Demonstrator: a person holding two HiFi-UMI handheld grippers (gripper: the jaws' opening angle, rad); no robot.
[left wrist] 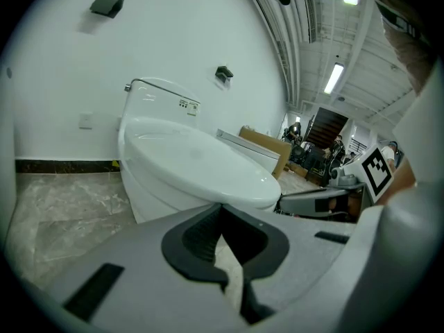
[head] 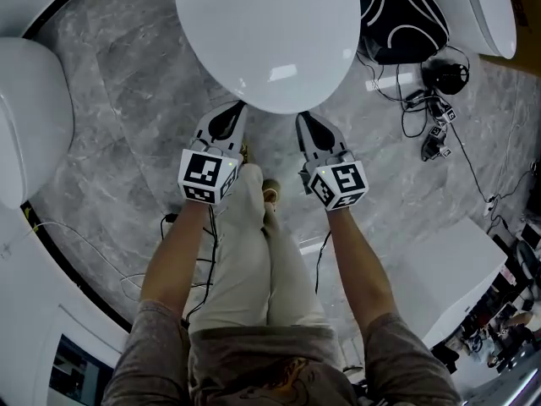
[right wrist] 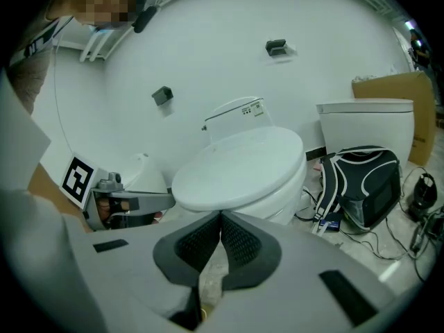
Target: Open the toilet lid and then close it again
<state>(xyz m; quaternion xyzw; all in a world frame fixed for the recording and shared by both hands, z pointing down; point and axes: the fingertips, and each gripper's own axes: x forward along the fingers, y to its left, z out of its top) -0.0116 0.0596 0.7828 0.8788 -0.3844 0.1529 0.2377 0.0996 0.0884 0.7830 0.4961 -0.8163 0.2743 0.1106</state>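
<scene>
The glossy white oval toilet lid [head: 266, 32] lies flat and shut on its bowl, straight ahead of the person, above the grey marble floor [head: 118, 74]. At the left, the left gripper [head: 228, 121] has its jaws pressed together with nothing between them. Its tips are aimed at the lid's front lip and sit just short of it. Beside it, the right gripper [head: 311, 129] is likewise pressed together and empty, pointing at the same lip on the other side of centre. Farther right, a black backpack with white trim [head: 397, 15] and loose black cables [head: 414, 100] lie on the floor, clear of the lid. The opening looks not yet begun. To do it well, slide both closed tips under the overhanging front lip, one on each side of centre, and raise them evenly so the lid swings on its rear hinge without twisting. The glazed surface seems slippery, so lift from beneath rather than pinch, and ease the lid back against the white cistern [left wrist: 163, 99].
</scene>
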